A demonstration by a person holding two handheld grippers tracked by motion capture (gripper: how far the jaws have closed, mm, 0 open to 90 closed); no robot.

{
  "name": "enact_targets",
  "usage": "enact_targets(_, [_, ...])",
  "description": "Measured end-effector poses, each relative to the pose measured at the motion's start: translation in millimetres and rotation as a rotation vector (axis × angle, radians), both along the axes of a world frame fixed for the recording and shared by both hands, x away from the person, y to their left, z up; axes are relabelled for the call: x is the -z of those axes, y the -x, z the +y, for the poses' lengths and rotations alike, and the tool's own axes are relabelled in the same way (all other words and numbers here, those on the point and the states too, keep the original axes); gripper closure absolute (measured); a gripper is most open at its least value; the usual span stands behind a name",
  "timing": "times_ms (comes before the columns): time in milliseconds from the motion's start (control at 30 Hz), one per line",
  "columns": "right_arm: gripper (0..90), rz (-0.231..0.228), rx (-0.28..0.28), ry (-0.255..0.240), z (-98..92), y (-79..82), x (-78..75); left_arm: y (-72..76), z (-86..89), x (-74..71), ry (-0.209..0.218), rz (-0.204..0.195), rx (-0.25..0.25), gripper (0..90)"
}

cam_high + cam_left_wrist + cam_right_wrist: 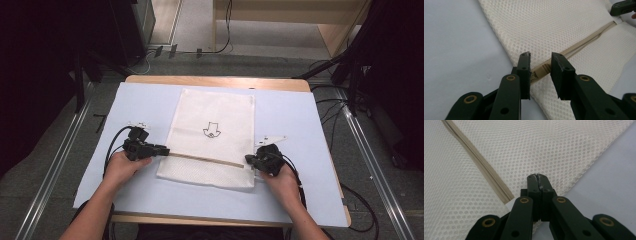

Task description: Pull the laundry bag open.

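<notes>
Left tool [540,75] jaws apart; right tool [539,182] jaws together.

One white mesh laundry bag [210,137], flat on bench [300,120]. One beige zipper [205,159] across bag, near its close end. One black printed logo [211,130] at bag centre. One pale blue sheet [145,100] covering bench. Two tongs: left tongs [162,149], right tongs [248,160]. Two hands: left hand [122,167], right hand [282,181]. Two cables, one per tongs.

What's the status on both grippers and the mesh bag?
Left gripper open, jaws either side of the zipper end. Right gripper shut at the mesh bag edge. Nothing in the way.
</notes>
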State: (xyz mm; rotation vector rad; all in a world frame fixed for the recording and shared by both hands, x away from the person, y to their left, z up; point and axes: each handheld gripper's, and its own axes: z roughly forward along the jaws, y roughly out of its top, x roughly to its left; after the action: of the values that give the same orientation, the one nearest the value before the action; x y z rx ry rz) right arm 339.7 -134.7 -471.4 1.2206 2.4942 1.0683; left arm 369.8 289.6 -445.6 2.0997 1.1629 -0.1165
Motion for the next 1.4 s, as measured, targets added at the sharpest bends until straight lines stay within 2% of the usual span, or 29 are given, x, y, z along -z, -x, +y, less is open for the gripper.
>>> enact_targets(100, [90.0, -0.003, 0.019, 0.003, 0.5, -1.6, 0.0, 2.2, -0.4, -0.4, -0.001, -0.002, -0.002, 70.8])
enact_targets(533, [90.0, -0.024, 0.014, 0.007, 1.9, -10.2, 1.1, 18.9, -3.8, 1.3, -0.008, -0.006, 0.006, 69.9])
enact_targets(633, [90.0, -0.028, 0.010, 0.011, 1.5, -11.7, 1.1, 22.1, -2.7, 2.5, 0.012, 0.006, -0.004, 69.9])
enact_targets(967, [89.2, -0.006, 0.018, -0.012, 0.3, -12.7, 0.9, 19.6, 0.7, 0.4, 0.034, 0.016, 0.004, 66.8])
enact_targets(1033, [85.5, 0.002, 0.012, -0.030, -0.2, -12.8, 1.1, 19.0, 1.4, -1.2, 0.038, 0.003, 0.000, 65.1])
enact_targets(1100, [81.6, 0.001, 0.011, -0.028, -0.1, -12.0, 0.2, 18.2, 2.5, -3.3, 0.038, -0.006, -0.006, 63.2])
enact_targets(1233, [77.8, -0.008, 0.019, -0.049, -2.3, -9.7, -3.9, 17.9, 4.8, -9.2, 0.041, -0.040, -0.021, 58.0])
enact_targets(1400, [73.0, -0.039, 0.036, -0.094, -11.4, -6.6, -12.0, 16.3, 11.4, -15.9, 0.041, -0.071, -0.050, 50.3])
